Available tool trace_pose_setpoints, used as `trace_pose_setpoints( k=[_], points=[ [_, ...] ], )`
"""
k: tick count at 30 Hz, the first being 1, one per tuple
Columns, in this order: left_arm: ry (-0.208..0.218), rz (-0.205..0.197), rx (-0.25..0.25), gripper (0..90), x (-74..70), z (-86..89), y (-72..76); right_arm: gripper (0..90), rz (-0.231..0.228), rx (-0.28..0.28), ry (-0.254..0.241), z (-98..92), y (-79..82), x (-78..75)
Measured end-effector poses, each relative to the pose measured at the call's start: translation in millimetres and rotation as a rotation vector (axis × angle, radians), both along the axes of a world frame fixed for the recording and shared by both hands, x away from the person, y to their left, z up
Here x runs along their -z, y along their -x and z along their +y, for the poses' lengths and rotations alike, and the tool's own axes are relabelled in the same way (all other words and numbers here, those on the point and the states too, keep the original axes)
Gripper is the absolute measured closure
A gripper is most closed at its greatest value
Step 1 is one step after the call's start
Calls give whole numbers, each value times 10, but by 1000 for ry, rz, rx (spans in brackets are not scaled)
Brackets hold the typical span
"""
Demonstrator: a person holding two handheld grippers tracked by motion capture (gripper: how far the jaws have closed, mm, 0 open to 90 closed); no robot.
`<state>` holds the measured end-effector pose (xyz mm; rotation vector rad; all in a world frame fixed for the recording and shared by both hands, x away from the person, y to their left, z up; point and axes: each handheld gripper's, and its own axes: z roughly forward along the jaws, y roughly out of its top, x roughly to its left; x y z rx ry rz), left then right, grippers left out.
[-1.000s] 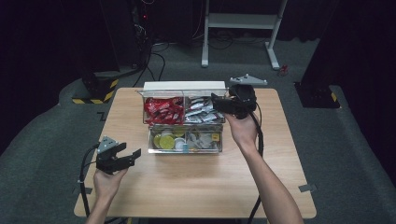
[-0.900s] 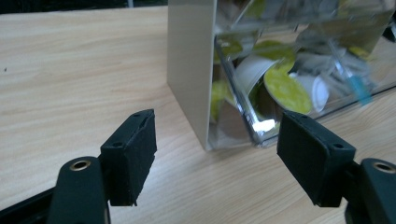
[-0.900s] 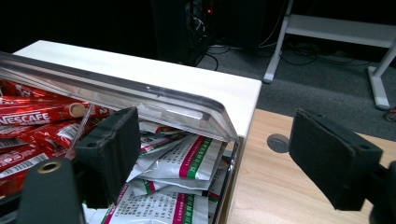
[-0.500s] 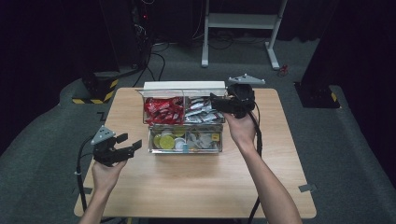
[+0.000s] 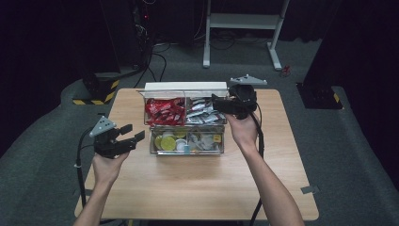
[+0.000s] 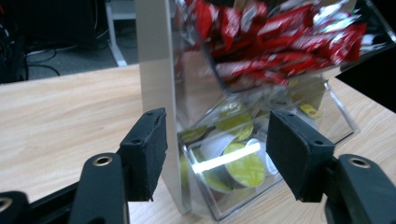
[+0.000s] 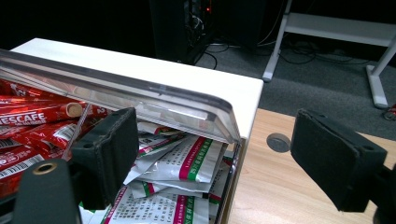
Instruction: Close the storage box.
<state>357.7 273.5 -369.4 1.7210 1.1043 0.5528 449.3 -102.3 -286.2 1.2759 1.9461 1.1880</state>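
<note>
Overhead, a clear plastic organiser box [image 5: 187, 126] sits toward the far middle of a pale wood-grain table [image 5: 188, 188], its white lid [image 5: 186, 86] standing up along the far edge. Dividers split it into compartments: glossy red stick sachets [image 5: 163, 111] fill the far left one, silvery-white packets [image 5: 203, 113] the far right one, and round foil-topped pods [image 5: 181, 141], yellow-green and white, lie in the near row. The left gripper [image 5: 129, 137] is held above the table just left of the box, forearm coming up from the bottom edge, its black jaws apart with nothing between them; they have just been closing a little. The right gripper [image 5: 217, 102] hangs over the box's far right corner, wrist bent so it points left.

Seen from the left gripper view, the square, matt pads [image 6: 149, 151] frame the box's near left corner without touching it; green pod lids gleam behind the transparent wall, the red sachets blurred above.

From the right gripper view, the rounded, clear rim of the box runs between the wide-open jaws, which seem to hold nothing, though the blurred edges make contact hard to judge. White packets with green and red stripes lie crumpled beneath.
</note>
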Motion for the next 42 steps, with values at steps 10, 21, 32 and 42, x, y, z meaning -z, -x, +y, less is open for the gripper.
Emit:
trace_pose_setpoints(
  k=[10, 21, 32, 42],
  points=[
    [-16, -37, 45, 433, -237, -127, -113, 156, 2, -1, 0, 5, -5, 1],
    [-62, -50, 74, 546, -343, -302, -275, 155, 7, -1, -2, 14, -9, 3],
    [-102, -50, 81, 668, -416, -484, -409, 155, 9, -2, -3, 13, -11, 4],
    [-114, -18, 80, 729, -423, -557, -544, 152, 10, -3, -4, 12, -17, 6]
  ],
)
